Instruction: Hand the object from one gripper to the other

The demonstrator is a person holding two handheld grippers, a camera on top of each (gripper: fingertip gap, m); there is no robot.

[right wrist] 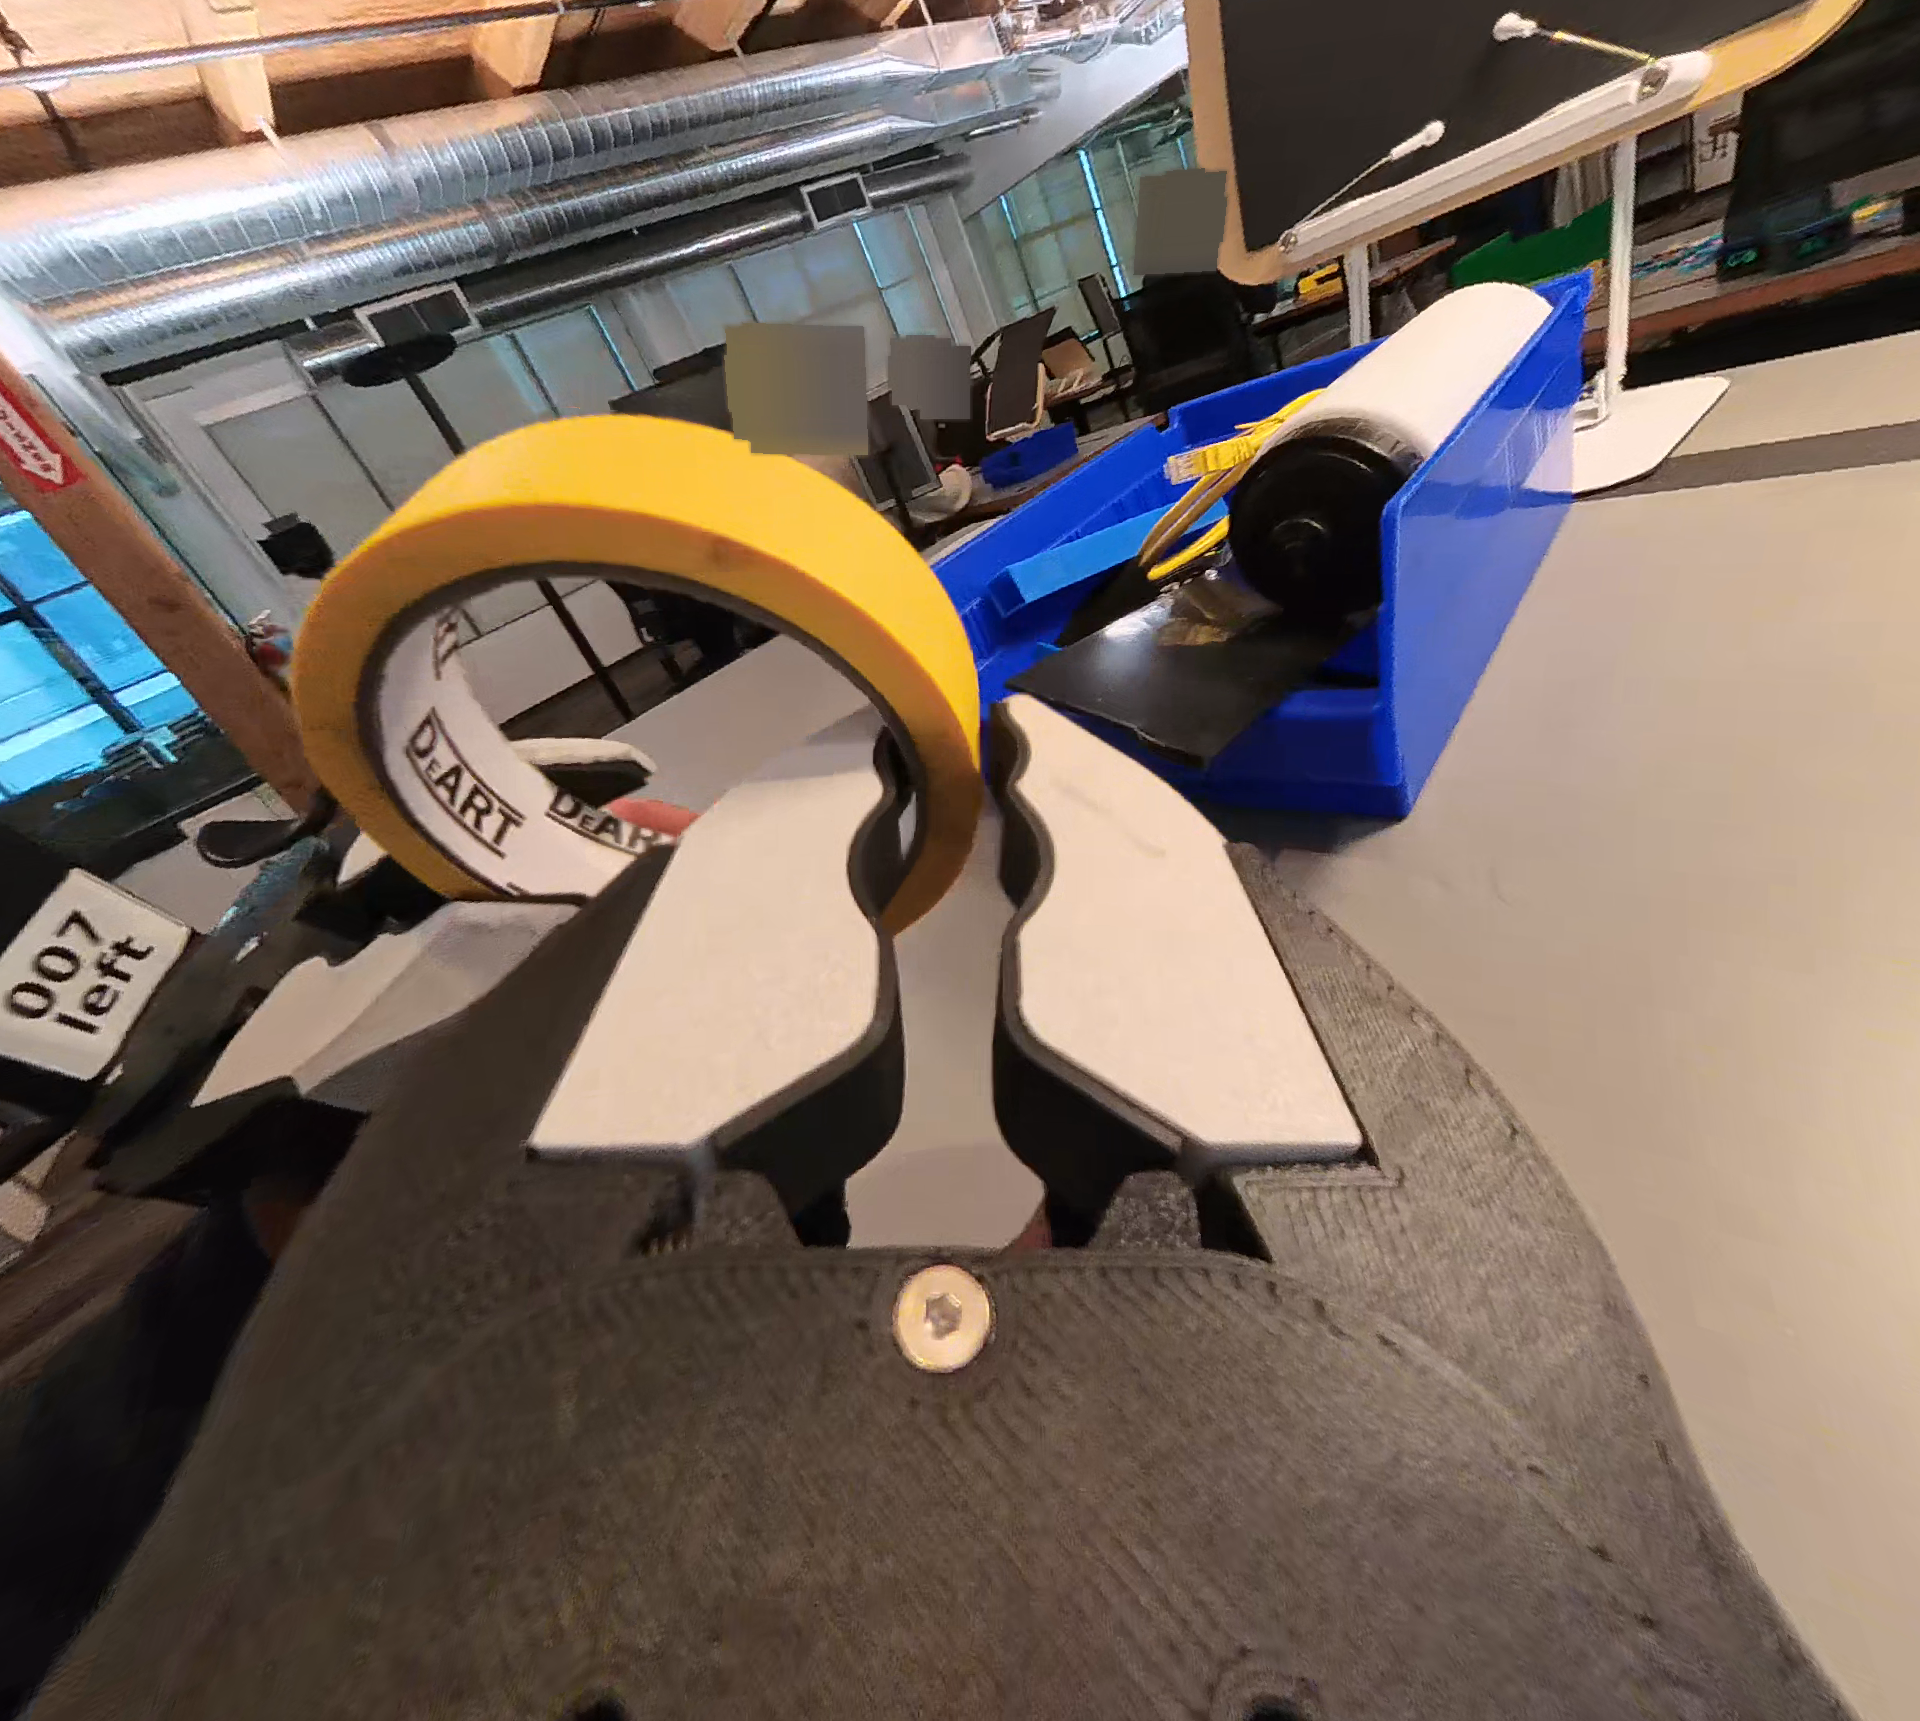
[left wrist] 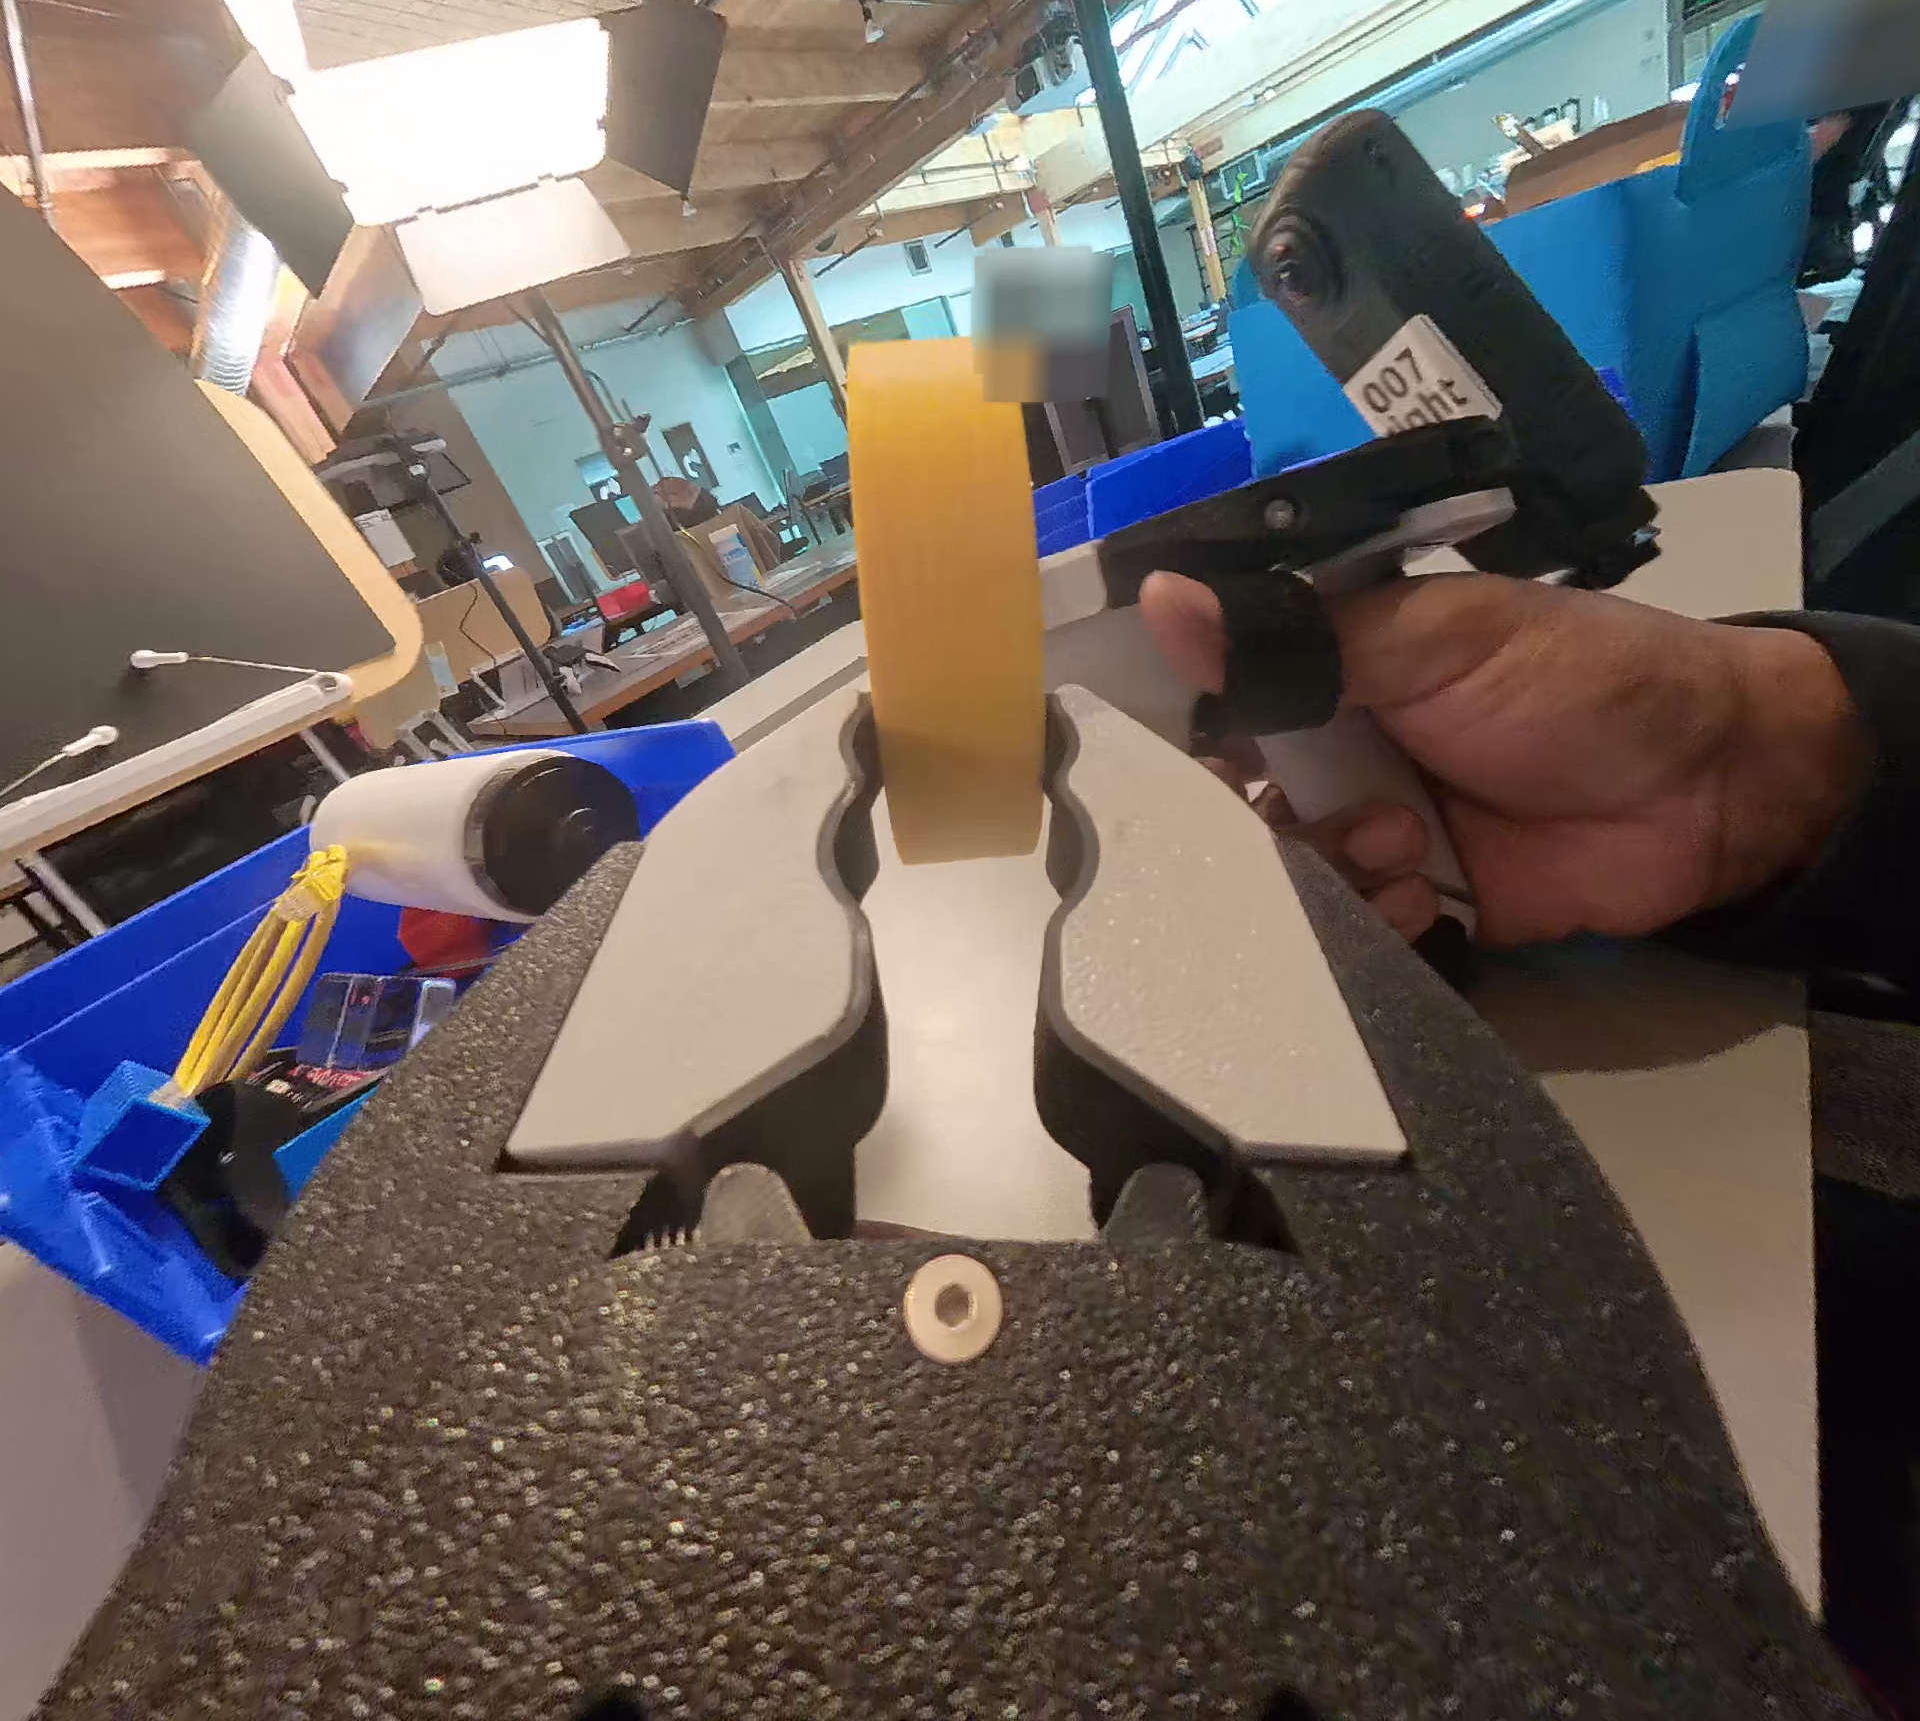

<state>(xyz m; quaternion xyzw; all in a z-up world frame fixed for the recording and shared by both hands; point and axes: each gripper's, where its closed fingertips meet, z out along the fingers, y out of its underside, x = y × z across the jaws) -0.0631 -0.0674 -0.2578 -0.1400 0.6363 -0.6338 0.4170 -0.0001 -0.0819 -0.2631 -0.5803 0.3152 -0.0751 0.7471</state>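
Note:
A yellow tape roll (left wrist: 951, 580) is held up above the grey table. My left gripper (left wrist: 951, 736) is shut across the roll's width at its lower edge, so I see the roll edge-on. In the right wrist view the roll (right wrist: 644, 508) shows as a ring with a white inner core. My right gripper (right wrist: 940, 757) straddles the roll's wall, with one finger inside the ring and one outside, closed tight on it. The right gripper's black body (left wrist: 1455, 383), held by a hand (left wrist: 1558, 736), comes in from the right. The left gripper's body (right wrist: 343, 975) shows at the lower left.
A blue bin (right wrist: 1496, 591) stands on the grey table (right wrist: 1662, 944), holding a white roller (right wrist: 1455, 362), a yellow cable (left wrist: 260, 975) and small parts. It is on the left in the left wrist view (left wrist: 104, 1048). A black board on a white stand (right wrist: 1507, 9) stands behind the bin. Left tips to right tips: about 7 cm.

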